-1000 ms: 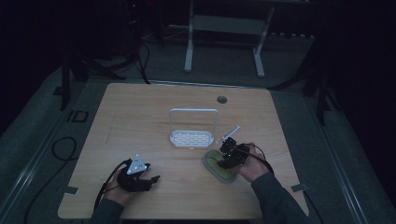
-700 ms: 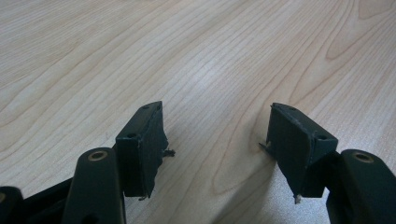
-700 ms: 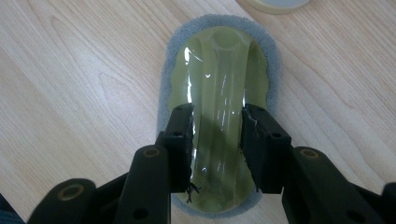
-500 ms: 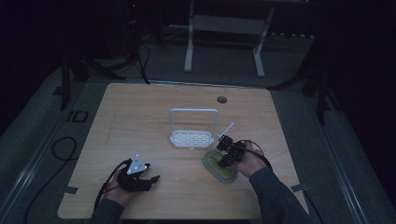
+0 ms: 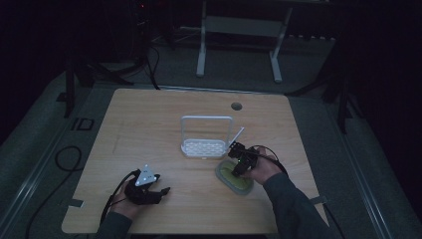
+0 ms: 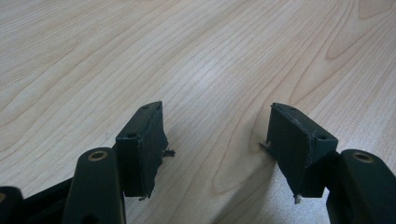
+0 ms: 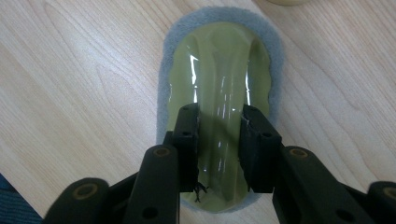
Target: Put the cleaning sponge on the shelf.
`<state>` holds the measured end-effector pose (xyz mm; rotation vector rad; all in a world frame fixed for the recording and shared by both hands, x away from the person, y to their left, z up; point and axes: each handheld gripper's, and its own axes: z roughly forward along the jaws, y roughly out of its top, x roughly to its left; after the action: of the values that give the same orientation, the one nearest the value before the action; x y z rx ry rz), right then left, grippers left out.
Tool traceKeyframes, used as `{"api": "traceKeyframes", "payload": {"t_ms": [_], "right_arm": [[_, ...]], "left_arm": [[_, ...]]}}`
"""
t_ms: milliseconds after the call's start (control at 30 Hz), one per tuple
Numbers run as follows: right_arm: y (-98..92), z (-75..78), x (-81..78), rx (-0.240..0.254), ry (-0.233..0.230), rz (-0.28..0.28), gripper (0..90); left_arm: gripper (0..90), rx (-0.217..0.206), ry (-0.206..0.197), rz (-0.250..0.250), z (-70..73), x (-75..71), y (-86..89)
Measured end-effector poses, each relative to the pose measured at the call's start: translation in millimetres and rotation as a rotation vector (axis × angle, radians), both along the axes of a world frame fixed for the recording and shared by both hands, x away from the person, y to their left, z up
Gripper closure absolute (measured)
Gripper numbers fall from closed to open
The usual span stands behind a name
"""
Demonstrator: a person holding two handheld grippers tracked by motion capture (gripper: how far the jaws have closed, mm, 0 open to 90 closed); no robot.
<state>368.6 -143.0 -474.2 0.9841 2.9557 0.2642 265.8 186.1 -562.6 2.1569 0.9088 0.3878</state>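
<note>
A dark room surrounds a pale wooden table (image 5: 149,124), with a white frame on legs standing on the floor beyond its far edge. Near the table's middle stands a white rack (image 5: 206,142) with a tall wire hoop, and a thin white stick (image 5: 238,135) leans out from its right end. Just right and nearer lies the scrubber (image 7: 219,88), an olive plastic grip on a grey pad, flat on the wood and close beside the rack. The right gripper (image 7: 218,140) is over it, its jaws having just been closing; they straddle the raised ridge of the grip, and whether the pads already press on it is hard to tell. In the high view the hand and gripper cover much of the scrubber. A round hole (image 5: 236,106) sits near the far edge. The left gripper (image 6: 215,140) rests on bare wood at the near left, its jaws spread with nothing between them. The table's left half and far strip lie open; cables trail off the near edge.
</note>
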Motion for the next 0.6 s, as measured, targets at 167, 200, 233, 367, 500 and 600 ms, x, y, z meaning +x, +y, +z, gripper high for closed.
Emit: {"api": "traceKeyframes", "payload": {"t_ms": [167, 200, 233, 367, 500, 600], "right_arm": [[3.5, 0.6, 1.3, -0.027, 0.009, 0.018, 70.3], [4.3, 0.6, 1.5, -0.031, 0.009, 0.020, 70.2], [5.2, 0.6, 1.9, -0.037, 0.010, 0.028, 70.2], [9.3, 0.8, 2.9, -0.055, 0.020, 0.055, 69.0], [13.6, 0.3, 3.1, -0.070, 0.030, 0.068, 68.3], [15.4, -0.6, 4.3, -0.081, 0.027, 0.088, 69.4]], "left_arm": [[37.2, 0.000, -0.001, 0.000, -0.1, 0.0, 0.0], [37.2, 0.000, 0.000, 0.000, 0.0, 0.0, 0.0], [37.2, -0.001, 0.000, 0.000, -0.1, 0.0, 0.0], [37.2, 0.000, 0.000, 0.000, 0.0, 0.0, 0.0], [37.2, -0.001, 0.000, 0.000, -0.1, 0.0, 0.0], [37.2, 0.000, 0.000, 0.000, 0.0, 0.0, 0.0]]}}
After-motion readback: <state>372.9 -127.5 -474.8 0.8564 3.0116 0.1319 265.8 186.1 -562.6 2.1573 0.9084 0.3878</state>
